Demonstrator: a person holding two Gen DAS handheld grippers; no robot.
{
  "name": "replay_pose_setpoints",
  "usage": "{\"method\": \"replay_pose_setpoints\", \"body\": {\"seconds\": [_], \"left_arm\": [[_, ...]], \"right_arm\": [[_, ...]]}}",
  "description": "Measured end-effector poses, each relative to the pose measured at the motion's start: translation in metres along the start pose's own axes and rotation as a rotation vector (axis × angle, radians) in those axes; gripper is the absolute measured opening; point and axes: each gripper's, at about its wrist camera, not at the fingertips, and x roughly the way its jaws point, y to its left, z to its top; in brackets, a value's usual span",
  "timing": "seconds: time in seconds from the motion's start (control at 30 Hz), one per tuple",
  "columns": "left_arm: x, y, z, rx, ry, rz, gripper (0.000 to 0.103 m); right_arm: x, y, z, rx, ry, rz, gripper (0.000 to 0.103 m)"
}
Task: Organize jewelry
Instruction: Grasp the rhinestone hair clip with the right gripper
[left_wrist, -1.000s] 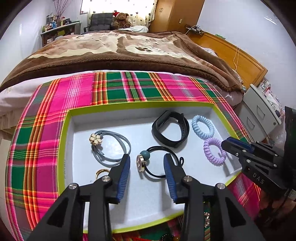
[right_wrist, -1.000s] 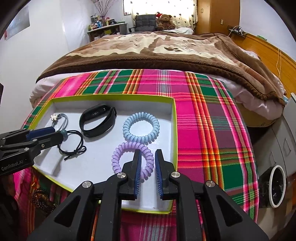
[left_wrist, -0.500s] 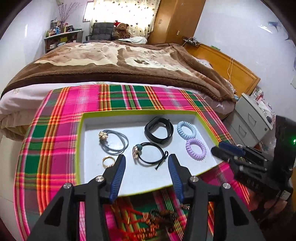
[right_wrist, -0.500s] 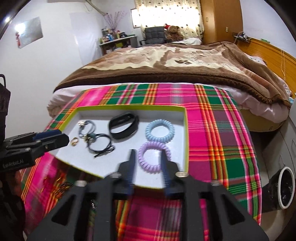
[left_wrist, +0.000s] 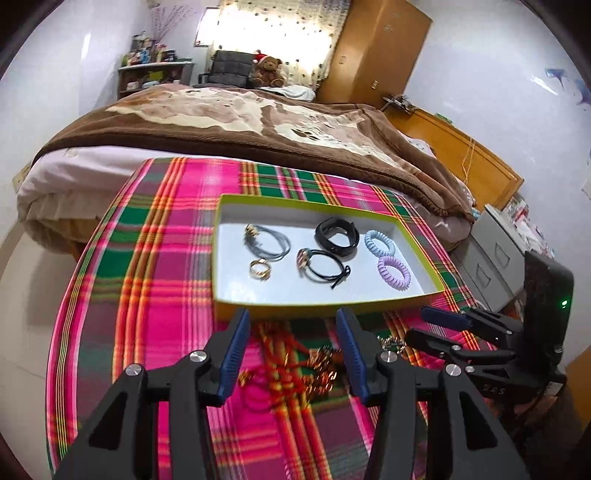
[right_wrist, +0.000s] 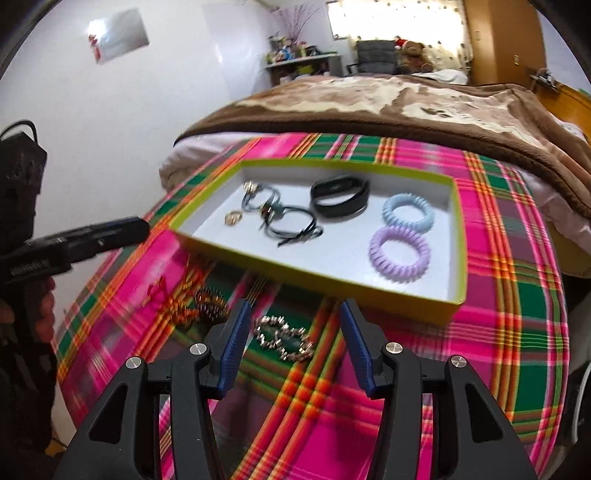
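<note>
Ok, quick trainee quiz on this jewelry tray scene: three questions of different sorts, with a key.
1. True or false: the purple coil tie lies inside the tray.
2. What lies between the right gripper fingers: A) black band B) beaded bracelet C) gold ring?
3. Fill in: the left gripper is ___, holding nothing.

Key: 1 true. 2 B, lying untouched on the cloth. 3 open.

We pull both grippers back from the tray (left_wrist: 325, 308), and the right gripper (right_wrist: 291, 317) now opens wide, away from the purple coil tie (right_wrist: 400, 254).
</note>
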Motion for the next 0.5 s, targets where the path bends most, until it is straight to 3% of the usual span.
{"method": "replay_pose_setpoints", "body": {"seconds": [0.1,0.23,0.5], "left_arm": [[-0.005,0.008,-0.010,-0.016,0.006,0.010,0.050],[-0.012,0.020,-0.022,-0.048,0.010,0.020,0.050],[-0.019,0.032,-0.034,-0.083,0.012,0.030,0.050]], "right_arm": [[0.006,0.008,-0.003,-0.036,0.015,0.028,0.051],[0.017,0.018,-0.006,-0.111,0.047,0.007,0.051],[0.036,0.022,-0.010,-0.139,0.104,-0.022,0.051]]}}
